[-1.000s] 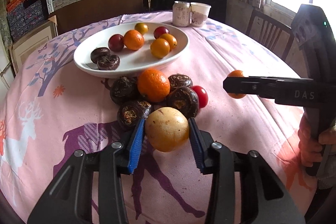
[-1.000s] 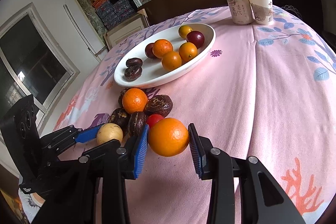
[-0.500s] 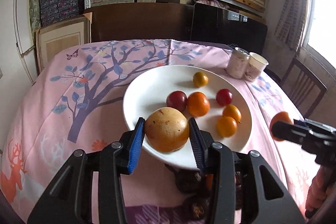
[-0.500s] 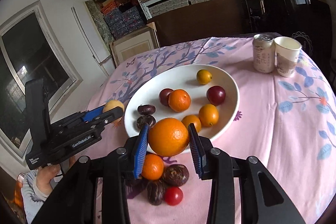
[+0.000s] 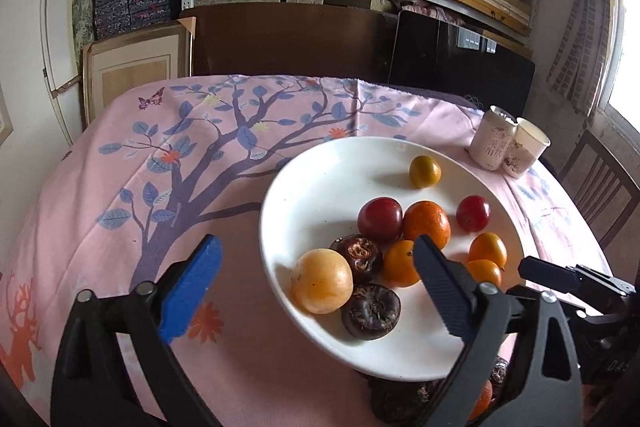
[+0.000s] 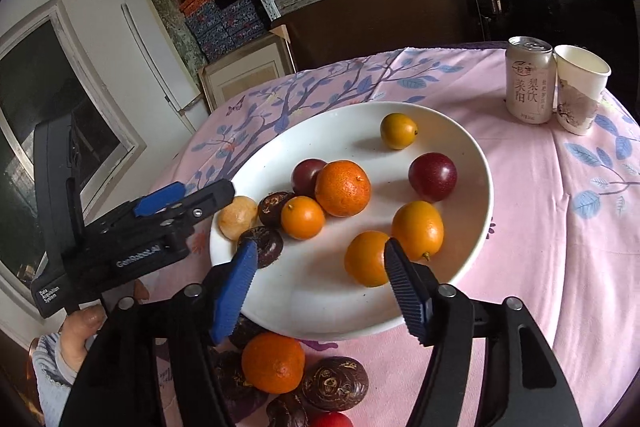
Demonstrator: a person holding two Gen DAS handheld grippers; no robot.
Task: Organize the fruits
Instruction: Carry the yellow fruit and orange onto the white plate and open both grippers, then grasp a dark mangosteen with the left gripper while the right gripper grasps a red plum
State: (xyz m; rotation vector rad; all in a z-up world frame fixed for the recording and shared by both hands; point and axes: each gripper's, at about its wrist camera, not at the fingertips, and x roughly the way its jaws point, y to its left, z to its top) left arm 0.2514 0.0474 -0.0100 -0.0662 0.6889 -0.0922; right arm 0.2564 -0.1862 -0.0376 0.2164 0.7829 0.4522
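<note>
Both sets of fingers opening, released: left gripper no longer carrying the yellow fruit, right gripper just off the orange. Both now on the white plate, at seven and five o'clock. More fruit waiting on the worktop.

Pink-clothed table: white plate, can, paper cup, loose fruits.
</note>
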